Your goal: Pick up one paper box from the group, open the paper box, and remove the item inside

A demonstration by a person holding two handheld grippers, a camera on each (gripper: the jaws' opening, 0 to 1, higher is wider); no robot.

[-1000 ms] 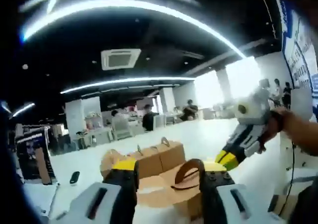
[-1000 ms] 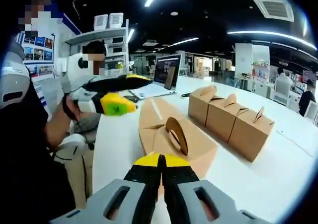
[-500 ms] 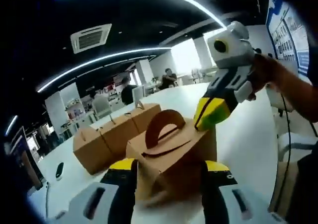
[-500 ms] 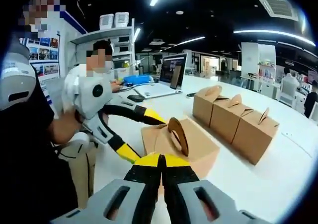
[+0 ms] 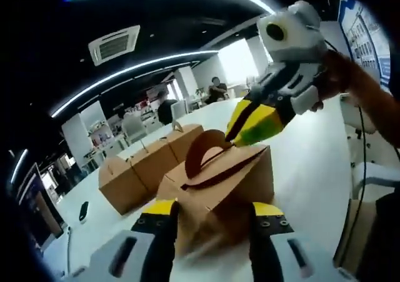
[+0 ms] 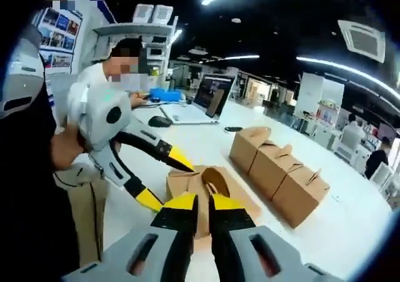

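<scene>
A brown paper box (image 5: 219, 179) with an arched handle (image 5: 201, 149) sits on the white table (image 5: 312, 169), apart from the group. My left gripper (image 5: 212, 208) is open, its yellow-tipped jaws straddling the box's near end. In the right gripper view it (image 6: 167, 182) reaches in from the left, one jaw on each side of the box (image 6: 240, 201). My right gripper (image 6: 204, 202) is shut on the handle (image 6: 211, 181) from above. In the left gripper view it (image 5: 240, 132) comes in from the upper right, a hand holding it.
Three more closed paper boxes (image 5: 150, 163) stand in a row beyond (image 6: 275, 169). A laptop (image 6: 209, 97), a mouse (image 6: 159, 121) and a seated person (image 6: 103, 88) are at the table's far end. A dark flat object (image 5: 83, 211) lies near the left edge.
My left gripper has come down from the air and now straddles the box. My right gripper, pinched at the box's top, now has a thin gap holding the handle. Both views shifted.
</scene>
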